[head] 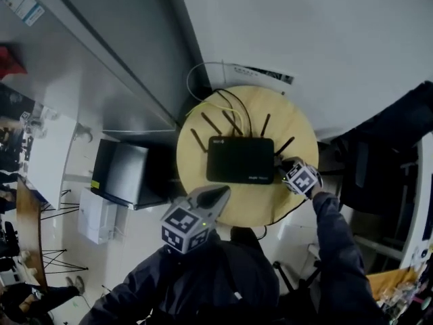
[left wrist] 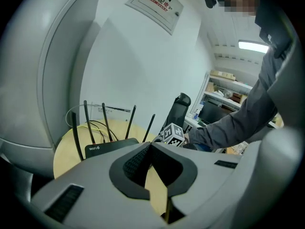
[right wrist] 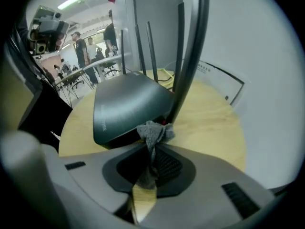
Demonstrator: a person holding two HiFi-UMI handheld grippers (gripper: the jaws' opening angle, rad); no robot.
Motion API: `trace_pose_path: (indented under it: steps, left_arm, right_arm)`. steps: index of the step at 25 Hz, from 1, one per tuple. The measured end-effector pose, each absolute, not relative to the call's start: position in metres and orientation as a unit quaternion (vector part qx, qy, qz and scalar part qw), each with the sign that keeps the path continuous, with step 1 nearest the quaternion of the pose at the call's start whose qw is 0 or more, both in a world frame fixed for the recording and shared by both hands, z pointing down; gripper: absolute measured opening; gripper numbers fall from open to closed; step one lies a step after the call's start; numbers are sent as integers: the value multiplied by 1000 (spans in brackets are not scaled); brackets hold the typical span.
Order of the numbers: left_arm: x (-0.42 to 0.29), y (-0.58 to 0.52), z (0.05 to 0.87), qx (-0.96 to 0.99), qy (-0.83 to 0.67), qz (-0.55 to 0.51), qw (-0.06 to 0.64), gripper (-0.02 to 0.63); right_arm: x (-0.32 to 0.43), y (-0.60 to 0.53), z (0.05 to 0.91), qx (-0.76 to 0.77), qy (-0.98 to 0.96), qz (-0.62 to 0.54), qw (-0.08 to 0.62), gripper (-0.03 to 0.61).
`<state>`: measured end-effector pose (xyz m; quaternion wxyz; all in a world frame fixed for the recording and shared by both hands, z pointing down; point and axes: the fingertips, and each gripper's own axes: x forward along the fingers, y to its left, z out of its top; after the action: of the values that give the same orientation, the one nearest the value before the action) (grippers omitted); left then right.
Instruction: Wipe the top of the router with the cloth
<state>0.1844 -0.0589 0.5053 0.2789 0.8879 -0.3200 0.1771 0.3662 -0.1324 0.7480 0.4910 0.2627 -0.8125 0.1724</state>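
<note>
A black router with several upright antennas lies in the middle of a small round wooden table. My right gripper sits at the router's right edge, shut on a grey cloth that bunches out past its tips beside the router and one antenna. My left gripper hovers over the table's near left edge, jaws closed with nothing between them. In the left gripper view the router lies just ahead, beyond my left gripper.
The table stands against a white curved wall. Yellow and black cables trail behind the router. A dark box sits on the floor to the left. A black chair stands to the right. People stand far off.
</note>
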Motion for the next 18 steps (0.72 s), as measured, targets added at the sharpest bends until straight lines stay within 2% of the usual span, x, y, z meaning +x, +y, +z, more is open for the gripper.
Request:
trace_pose_path:
  steps: [9, 18]
  left_arm:
    - [173, -49, 503, 873, -363, 165, 282, 2]
    - [183, -35, 500, 875, -361, 160, 281, 2]
  right_arm:
    - [362, -130, 763, 174, -793, 63, 580, 71]
    - [348, -69, 754, 99, -788, -6, 608, 71]
